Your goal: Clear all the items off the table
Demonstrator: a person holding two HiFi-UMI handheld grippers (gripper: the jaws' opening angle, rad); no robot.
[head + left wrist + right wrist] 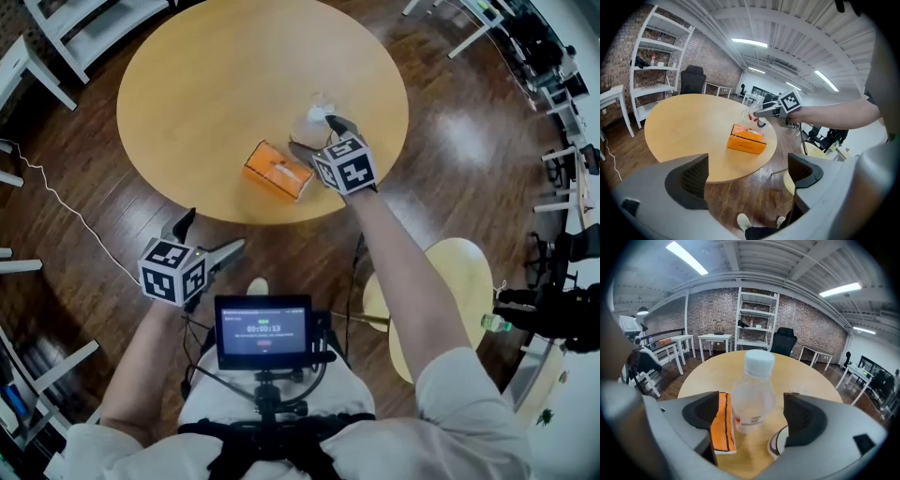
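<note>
- Three things near the table's five o'clock: bottle, orange box, small round thing.
- Right tongs, spread, straddle the bottle to pinch it.
- Left tongs spread, empty.

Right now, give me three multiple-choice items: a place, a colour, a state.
1. Where is the bottle? A) lying on a chair B) upright between the jaws of the right gripper C) on a shelf
2. What colour is the box on the table? A) orange B) blue C) green
3. How is the left gripper? A) shut on the bottle B) shut, empty C) open, empty
Answers: B, the jaws flank it without touching; A, orange in every view; C, jaws apart over the floor.
</note>
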